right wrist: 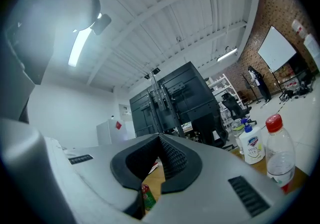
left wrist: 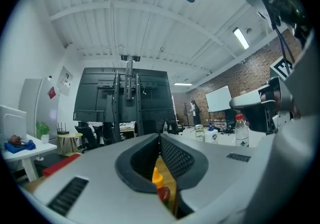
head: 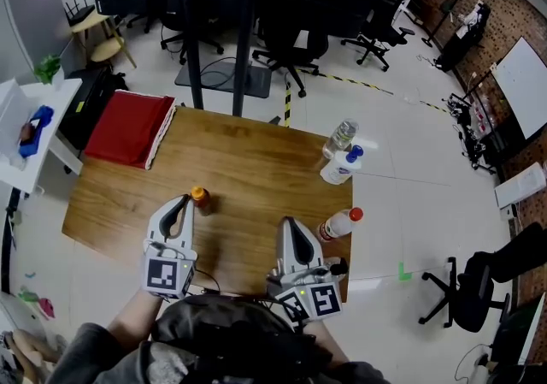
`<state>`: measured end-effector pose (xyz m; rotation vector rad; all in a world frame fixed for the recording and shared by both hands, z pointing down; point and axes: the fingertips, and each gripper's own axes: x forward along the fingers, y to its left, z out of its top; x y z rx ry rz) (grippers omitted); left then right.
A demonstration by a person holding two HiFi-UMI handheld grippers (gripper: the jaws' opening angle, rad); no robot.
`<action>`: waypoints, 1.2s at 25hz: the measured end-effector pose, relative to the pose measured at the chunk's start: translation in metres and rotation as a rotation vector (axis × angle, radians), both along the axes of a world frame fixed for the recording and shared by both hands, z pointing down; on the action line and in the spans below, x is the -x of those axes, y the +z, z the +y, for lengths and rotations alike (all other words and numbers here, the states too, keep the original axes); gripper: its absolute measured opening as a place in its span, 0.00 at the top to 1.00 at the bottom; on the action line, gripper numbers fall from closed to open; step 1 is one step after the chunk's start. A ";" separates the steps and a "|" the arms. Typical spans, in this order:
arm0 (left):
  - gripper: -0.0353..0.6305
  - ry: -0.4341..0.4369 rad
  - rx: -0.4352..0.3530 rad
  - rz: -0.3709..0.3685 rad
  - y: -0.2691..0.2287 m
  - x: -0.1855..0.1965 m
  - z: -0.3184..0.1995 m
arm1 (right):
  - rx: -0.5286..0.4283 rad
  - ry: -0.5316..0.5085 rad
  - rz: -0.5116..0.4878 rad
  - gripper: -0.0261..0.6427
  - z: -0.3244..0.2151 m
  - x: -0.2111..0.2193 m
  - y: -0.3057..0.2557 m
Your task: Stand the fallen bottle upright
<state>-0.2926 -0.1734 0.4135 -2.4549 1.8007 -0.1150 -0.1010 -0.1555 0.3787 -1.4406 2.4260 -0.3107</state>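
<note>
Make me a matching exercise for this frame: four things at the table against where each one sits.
Things
1. red cloth
2. orange-capped bottle
3. red-capped bottle
4. white pump bottle

Places
A. beside the clear jar, at the far right corner of the table
B. just past the tip of the left claw
C. at the far left corner
D. at the right edge, to the right of the right claw

Pairs: 1-C, 2-B, 3-D, 4-A
</note>
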 end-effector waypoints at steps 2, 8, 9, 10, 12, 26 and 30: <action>0.92 0.003 0.010 0.001 0.002 -0.001 0.005 | -0.003 -0.003 -0.003 0.94 0.001 -0.002 0.000; 0.92 0.021 0.056 -0.016 0.011 -0.014 0.013 | -0.020 -0.013 0.025 0.94 0.002 -0.007 -0.004; 0.92 0.021 0.062 -0.012 0.011 -0.016 0.013 | -0.023 -0.010 0.031 0.94 0.002 -0.008 -0.005; 0.92 0.021 0.066 -0.009 0.011 -0.018 0.014 | -0.027 -0.009 0.041 0.94 0.003 -0.009 -0.006; 0.92 0.024 0.071 -0.010 0.010 -0.022 0.014 | -0.034 -0.014 0.066 0.94 0.004 -0.011 -0.007; 0.92 -0.004 0.108 -0.024 0.026 -0.022 0.018 | -0.019 -0.095 0.090 0.94 0.010 -0.004 0.003; 0.92 -0.011 0.118 -0.015 0.029 -0.017 0.021 | -0.010 -0.097 0.101 0.94 0.009 0.000 0.008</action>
